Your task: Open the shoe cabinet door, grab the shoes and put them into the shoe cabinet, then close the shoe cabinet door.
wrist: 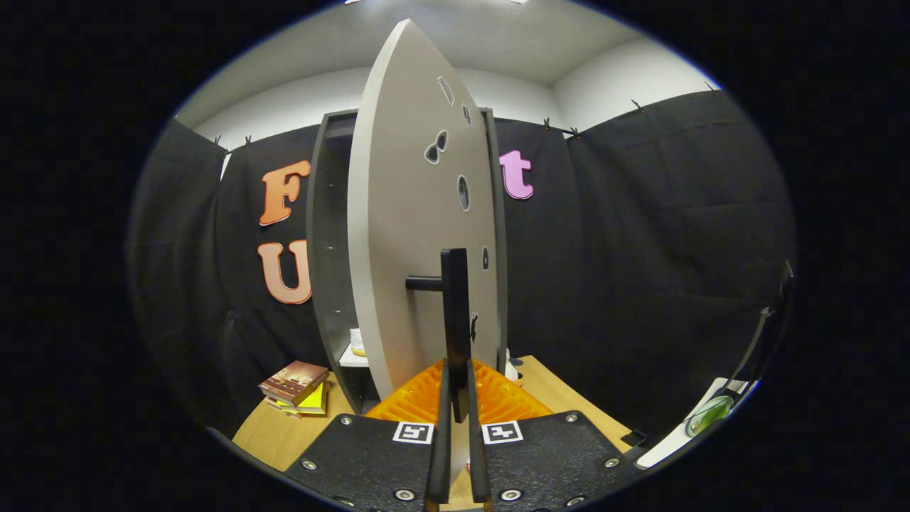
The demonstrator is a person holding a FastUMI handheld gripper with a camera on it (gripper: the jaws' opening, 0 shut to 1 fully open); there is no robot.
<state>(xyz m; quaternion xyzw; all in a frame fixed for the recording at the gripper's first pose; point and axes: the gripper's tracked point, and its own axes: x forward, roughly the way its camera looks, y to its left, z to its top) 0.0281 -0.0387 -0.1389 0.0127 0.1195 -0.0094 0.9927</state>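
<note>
The shoe cabinet (pixel 328 235) stands on the wooden table with its pale grey door (pixel 412 235) swung partly open, edge-on toward me. A black bar handle (pixel 455 320) sticks out from the door on a short stem. My gripper (pixel 457 398) is shut on the lower end of that handle, both fingers pressing its sides. Inside the cabinet, on a white shelf (pixel 353 358), part of a light-coloured shoe (pixel 357 343) shows. Another pale shoe (pixel 512 370) peeks out just right of the door's lower edge.
A stack of books (pixel 295 387) lies on the table (pixel 270 434) left of the cabinet. A white board with a green item (pixel 707 416) sits at the far right beside a dark stand (pixel 764 334).
</note>
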